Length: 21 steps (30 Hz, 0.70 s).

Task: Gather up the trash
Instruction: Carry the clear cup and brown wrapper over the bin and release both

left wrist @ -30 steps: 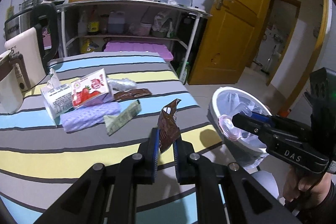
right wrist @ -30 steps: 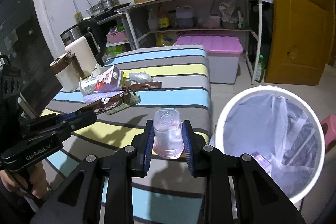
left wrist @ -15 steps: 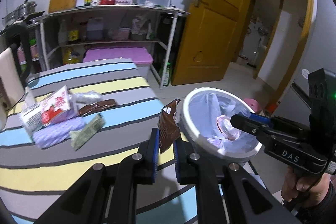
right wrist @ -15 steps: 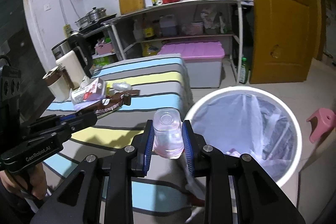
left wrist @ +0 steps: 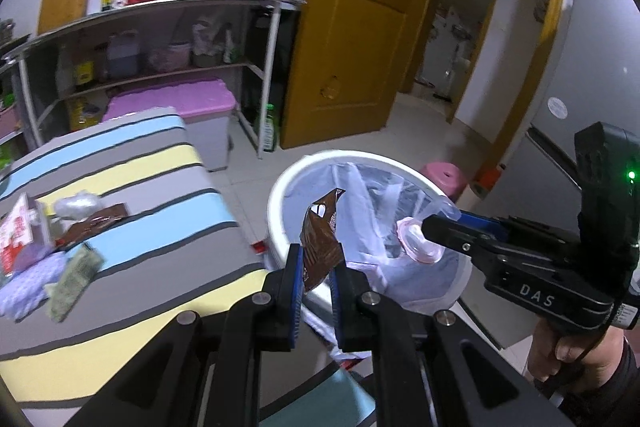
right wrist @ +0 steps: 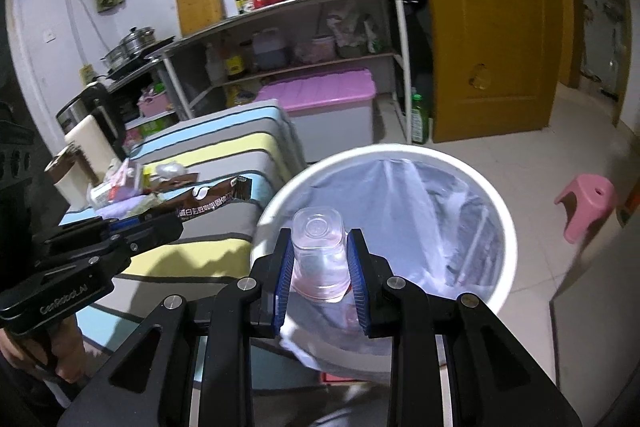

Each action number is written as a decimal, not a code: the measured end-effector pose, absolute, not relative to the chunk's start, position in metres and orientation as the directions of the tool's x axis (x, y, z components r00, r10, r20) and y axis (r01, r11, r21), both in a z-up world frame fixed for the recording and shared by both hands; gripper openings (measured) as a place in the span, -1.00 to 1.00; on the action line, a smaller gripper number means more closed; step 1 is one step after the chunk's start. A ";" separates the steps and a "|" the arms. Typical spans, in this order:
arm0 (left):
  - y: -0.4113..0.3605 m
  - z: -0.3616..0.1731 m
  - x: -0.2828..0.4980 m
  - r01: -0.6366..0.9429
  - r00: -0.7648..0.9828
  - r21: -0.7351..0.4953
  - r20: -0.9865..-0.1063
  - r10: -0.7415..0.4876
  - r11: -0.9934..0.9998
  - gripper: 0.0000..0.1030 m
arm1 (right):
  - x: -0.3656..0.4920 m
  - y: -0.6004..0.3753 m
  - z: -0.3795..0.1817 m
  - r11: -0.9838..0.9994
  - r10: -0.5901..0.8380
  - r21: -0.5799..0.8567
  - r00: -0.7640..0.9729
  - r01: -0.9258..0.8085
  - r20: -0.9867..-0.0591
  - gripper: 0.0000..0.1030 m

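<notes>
While the left gripper [left wrist: 316, 269] pinches a crinkled, glossy brown wrapper [left wrist: 320, 241] by its lower end, the flat foil strip stands nearly upright with its long axis pointing up and away over the near rim of the round white bin [left wrist: 280, 195], which is lined with a thin, wrinkled translucent bag. Clamped sideways in the right gripper [right wrist: 320, 269], a small clear plastic cup [right wrist: 318, 247], softly squared and possibly pink-tinted, points its flat base forward above the bin's [right wrist: 508, 255] opening.
</notes>
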<state>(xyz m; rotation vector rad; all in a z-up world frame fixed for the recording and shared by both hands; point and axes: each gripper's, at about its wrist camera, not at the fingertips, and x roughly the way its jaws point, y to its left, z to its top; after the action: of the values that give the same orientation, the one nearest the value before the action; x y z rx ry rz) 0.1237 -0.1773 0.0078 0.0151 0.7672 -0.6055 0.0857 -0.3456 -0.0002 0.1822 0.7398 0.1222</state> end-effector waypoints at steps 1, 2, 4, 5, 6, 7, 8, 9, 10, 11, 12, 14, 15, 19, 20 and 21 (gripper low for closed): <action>-0.184 0.004 0.126 0.529 0.546 -0.204 -0.661 -0.514 0.824 -0.75 | 0.087 -0.349 -0.002 0.977 0.170 0.208 0.731 -0.039 -0.661 -0.46; -0.187 0.002 0.127 0.534 0.539 -0.205 -0.666 -0.516 0.821 -0.75 | 0.087 -0.352 -0.005 0.978 0.164 0.207 0.729 -0.032 -0.665 -0.46; -0.197 -0.004 0.131 0.546 0.522 -0.205 -0.676 -0.521 0.812 -0.75 | 0.088 -0.359 -0.010 0.978 0.154 0.209 0.723 -0.014 -0.673 -0.46; -0.201 -0.006 0.132 0.551 0.514 -0.206 -0.680 -0.523 0.809 -0.75 | 0.089 -0.362 -0.013 0.977 0.151 0.211 0.720 -0.006 -0.677 -0.46; -0.204 -0.009 0.134 0.555 0.505 -0.208 -0.685 -0.525 0.805 -0.75 | 0.091 -0.365 -0.015 0.977 0.147 0.211 0.717 0.000 -0.682 -0.46; -0.209 -0.012 0.136 0.561 0.496 -0.210 -0.690 -0.528 0.801 -0.75 | 0.091 -0.367 -0.017 0.977 0.144 0.211 0.714 0.005 -0.685 -0.46; -0.213 -0.016 0.138 0.564 0.488 -0.210 -0.695 -0.528 0.798 -0.75 | 0.092 -0.370 -0.020 0.977 0.141 0.213 0.710 0.012 -0.690 -0.46; -0.215 -0.018 0.139 0.567 0.482 -0.210 -0.699 -0.528 0.796 -0.75 | 0.092 -0.372 -0.023 0.977 0.139 0.213 0.707 0.017 -0.694 -0.45; -0.219 -0.022 0.142 0.570 0.474 -0.211 -0.705 -0.528 0.794 -0.75 | 0.093 -0.375 -0.025 0.977 0.136 0.213 0.703 0.023 -0.698 -0.45; -0.223 -0.024 0.144 0.571 0.468 -0.211 -0.710 -0.526 0.793 -0.75 | 0.094 -0.377 -0.027 0.977 0.133 0.213 0.699 0.029 -0.703 -0.45; -0.226 -0.026 0.146 0.572 0.463 -0.210 -0.715 -0.524 0.793 -0.75 | 0.095 -0.379 -0.029 0.976 0.131 0.214 0.695 0.034 -0.707 -0.45; -0.232 -0.030 0.150 0.576 0.452 -0.209 -0.724 -0.521 0.790 -0.75 | 0.097 -0.383 -0.034 0.976 0.129 0.214 0.684 0.041 -0.718 -0.45; -0.234 -0.031 0.152 0.577 0.450 -0.208 -0.726 -0.520 0.790 -0.75 | 0.098 -0.385 -0.035 0.976 0.128 0.213 0.681 0.043 -0.721 -0.45; -0.238 -0.034 0.158 0.571 0.449 -0.203 -0.734 -0.510 0.796 -0.75 | 0.100 -0.391 -0.039 0.974 0.128 0.220 0.673 0.054 -0.728 -0.44; -0.238 -0.034 0.159 0.570 0.448 -0.205 -0.735 -0.510 0.796 -0.74 | 0.101 -0.391 -0.041 0.974 0.129 0.221 0.670 0.054 -0.731 -0.44; -0.238 -0.035 0.160 0.568 0.446 -0.207 -0.735 -0.510 0.796 -0.73 | 0.102 -0.391 -0.041 0.974 0.128 0.220 0.669 0.054 -0.732 -0.43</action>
<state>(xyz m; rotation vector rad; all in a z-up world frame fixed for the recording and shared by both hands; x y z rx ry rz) 0.1597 -0.2383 -0.0351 0.0733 0.8844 -0.6681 0.1016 -0.3910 -0.0412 0.2312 0.8384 0.0419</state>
